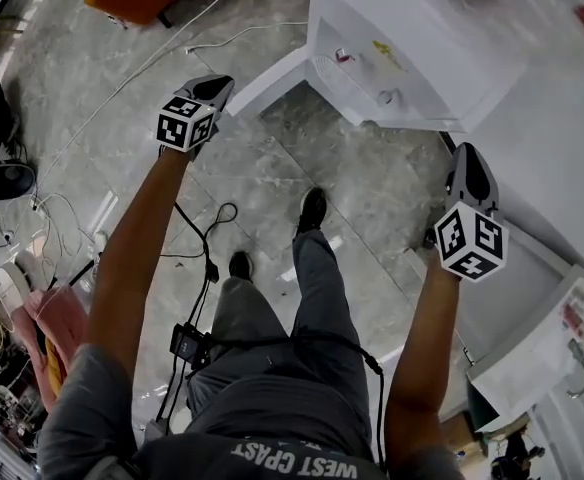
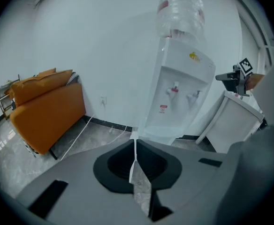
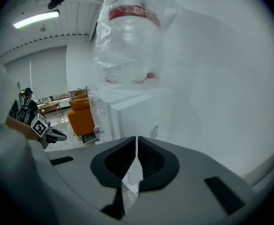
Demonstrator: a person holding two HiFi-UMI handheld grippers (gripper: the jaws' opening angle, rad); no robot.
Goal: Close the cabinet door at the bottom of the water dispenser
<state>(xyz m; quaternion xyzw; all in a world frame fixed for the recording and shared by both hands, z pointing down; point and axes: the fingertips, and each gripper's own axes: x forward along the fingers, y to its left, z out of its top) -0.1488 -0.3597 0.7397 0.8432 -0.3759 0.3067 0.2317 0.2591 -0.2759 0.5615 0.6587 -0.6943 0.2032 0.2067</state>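
Note:
The white water dispenser (image 1: 412, 48) stands at the upper right of the head view, with a clear bottle (image 2: 180, 8) on top. Its bottom cabinet door (image 1: 267, 80) swings open toward the left, a white panel low over the floor. My left gripper (image 1: 220, 88) hangs just left of the door's free edge, jaws shut and empty. My right gripper (image 1: 469, 158) is lower right of the dispenser, beside its right side, also shut and empty. In the left gripper view the shut tips (image 2: 135, 142) point at the dispenser's (image 2: 177, 102) base. The right gripper view shows shut tips (image 3: 137, 138) facing the bottle (image 3: 132, 41).
An orange sofa (image 2: 45, 109) stands against the wall left of the dispenser. Cables (image 1: 204, 236) trail over the marble floor by the person's feet (image 1: 312, 210). A white cabinet (image 1: 532, 298) sits close on the right. Clutter (image 1: 2, 298) lines the left edge.

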